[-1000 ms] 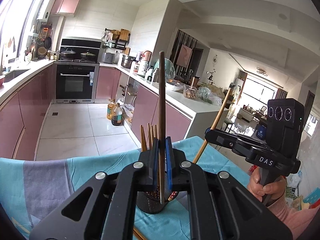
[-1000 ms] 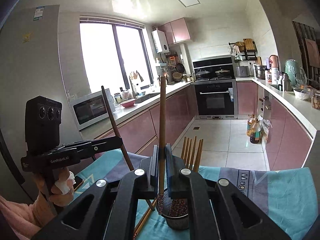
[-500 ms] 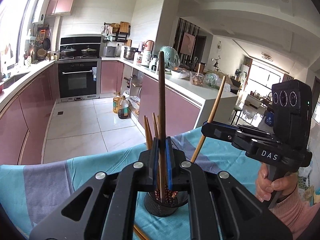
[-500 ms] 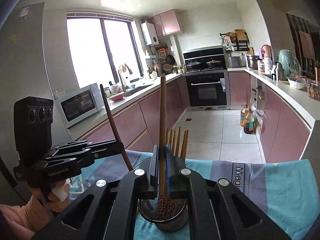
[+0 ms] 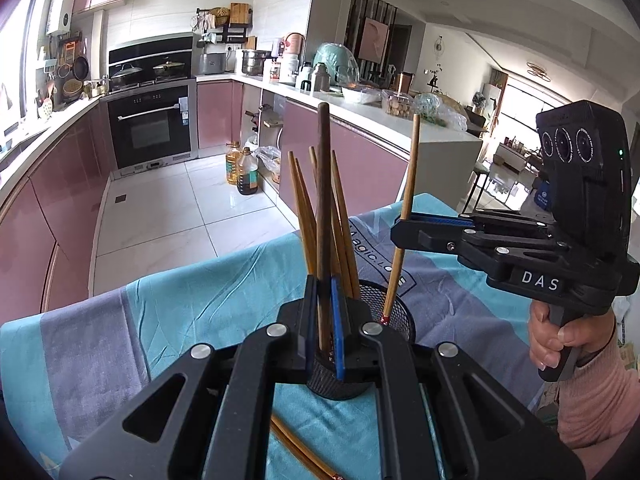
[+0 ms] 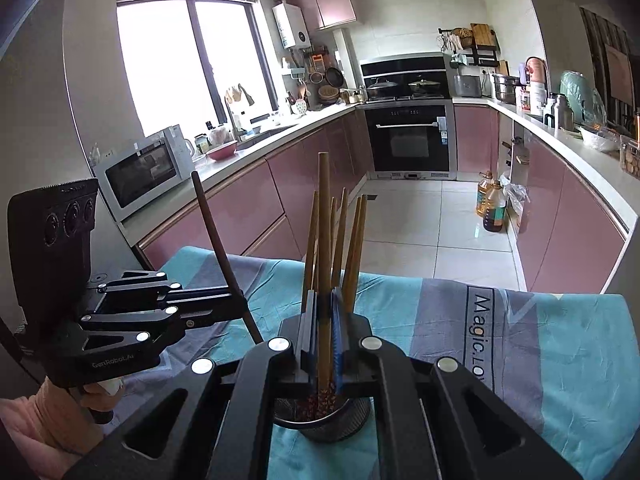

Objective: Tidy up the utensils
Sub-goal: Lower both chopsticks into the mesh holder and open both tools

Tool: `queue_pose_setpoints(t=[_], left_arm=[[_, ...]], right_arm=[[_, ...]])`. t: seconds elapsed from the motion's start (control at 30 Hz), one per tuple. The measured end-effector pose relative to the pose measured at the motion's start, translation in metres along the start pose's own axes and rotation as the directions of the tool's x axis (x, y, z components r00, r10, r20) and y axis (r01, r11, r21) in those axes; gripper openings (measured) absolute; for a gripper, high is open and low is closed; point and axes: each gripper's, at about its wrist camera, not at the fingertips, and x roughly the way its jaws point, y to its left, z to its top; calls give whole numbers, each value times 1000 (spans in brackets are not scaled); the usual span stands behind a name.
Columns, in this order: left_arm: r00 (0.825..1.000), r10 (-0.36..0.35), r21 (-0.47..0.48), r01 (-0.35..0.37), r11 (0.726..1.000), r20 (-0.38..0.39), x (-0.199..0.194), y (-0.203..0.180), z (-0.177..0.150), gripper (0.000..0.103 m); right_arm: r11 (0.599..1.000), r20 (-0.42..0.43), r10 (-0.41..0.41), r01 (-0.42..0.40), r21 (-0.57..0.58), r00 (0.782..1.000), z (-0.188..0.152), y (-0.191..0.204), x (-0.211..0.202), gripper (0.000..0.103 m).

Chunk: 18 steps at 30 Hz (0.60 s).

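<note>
Left tongs (image 5: 324,320) clamp dark chopstick (image 5: 323,200) | right tongs (image 6: 325,336) clamp light chopstick (image 6: 324,240) | left-only: loose chopstick (image 5: 304,454)

Bright window (image 6: 180,68) daylight, blown-out glare, fisheye-warped edges

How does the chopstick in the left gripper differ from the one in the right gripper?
Colour: the left gripper holds a dark brown chopstick; the right gripper holds a light tan chopstick.
Tip: the dark one's tip is hidden behind the jaws; the tan one's reddish tip is at the mesh holder rim.
Both stand near upright, clamped, over the holder.
</note>
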Motion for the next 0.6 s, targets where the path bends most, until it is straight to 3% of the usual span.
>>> queue_pose_setpoints(t=[0.4, 0.6], left_arm=[[999, 14, -33, -15, 999, -31, 19, 13, 16, 8], [999, 25, -44, -27, 999, -33, 19, 15, 12, 14]], right_arm=[[999, -23, -2, 3, 34, 1000, 3, -4, 16, 8], [999, -24, -5, 6, 46, 1000, 1, -4, 16, 8]])
